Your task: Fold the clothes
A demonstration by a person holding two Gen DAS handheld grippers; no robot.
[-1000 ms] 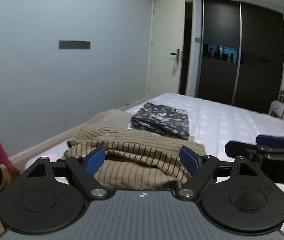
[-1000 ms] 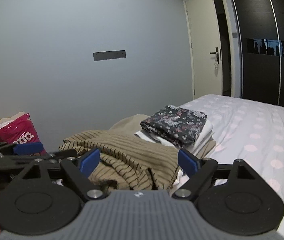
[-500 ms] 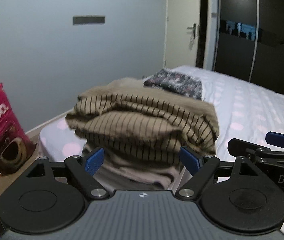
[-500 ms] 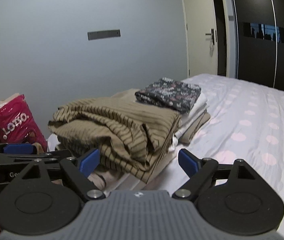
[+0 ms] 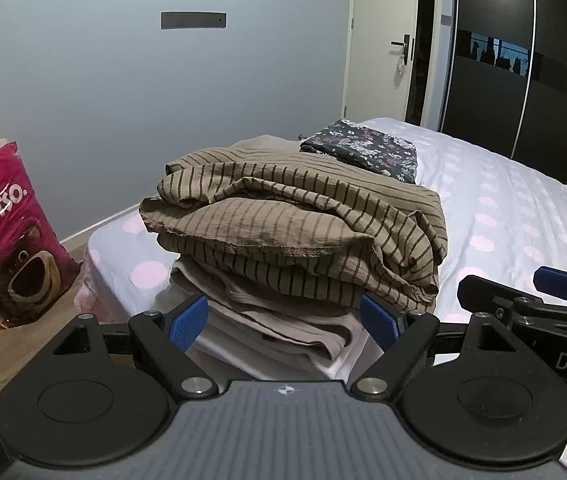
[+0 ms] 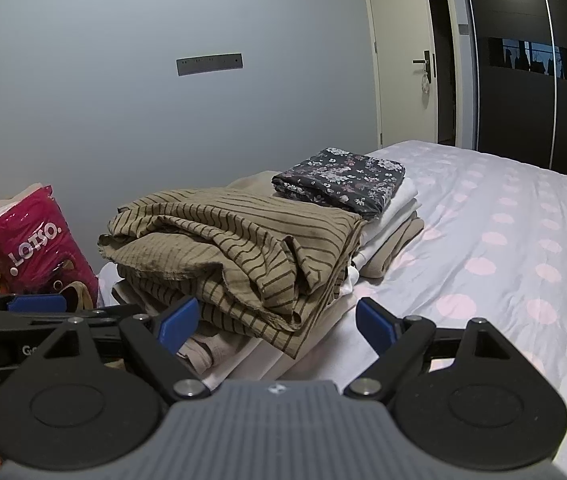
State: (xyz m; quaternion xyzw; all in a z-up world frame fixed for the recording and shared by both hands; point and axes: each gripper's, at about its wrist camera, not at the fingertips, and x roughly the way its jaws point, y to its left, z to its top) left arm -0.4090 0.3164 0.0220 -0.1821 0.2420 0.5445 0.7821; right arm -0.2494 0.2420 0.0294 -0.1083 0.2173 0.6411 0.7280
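Both my left hand-held gripper (image 5: 283,318) and right hand-held gripper (image 6: 270,320) are spread and empty, the loosely folded striped garment (image 5: 303,224) tops the stack just ahead on the bed (image 6: 503,240), so I judge tidying remains.

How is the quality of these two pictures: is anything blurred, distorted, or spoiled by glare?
Left wrist view: dim, bluish room light, sharp on the striped garment; fisheye bends the door and darkens the corners. Right wrist view: same soft light with no hard shadows, the floral garment crisp; the dark wardrobe carries a faint reflection, no strong glare.
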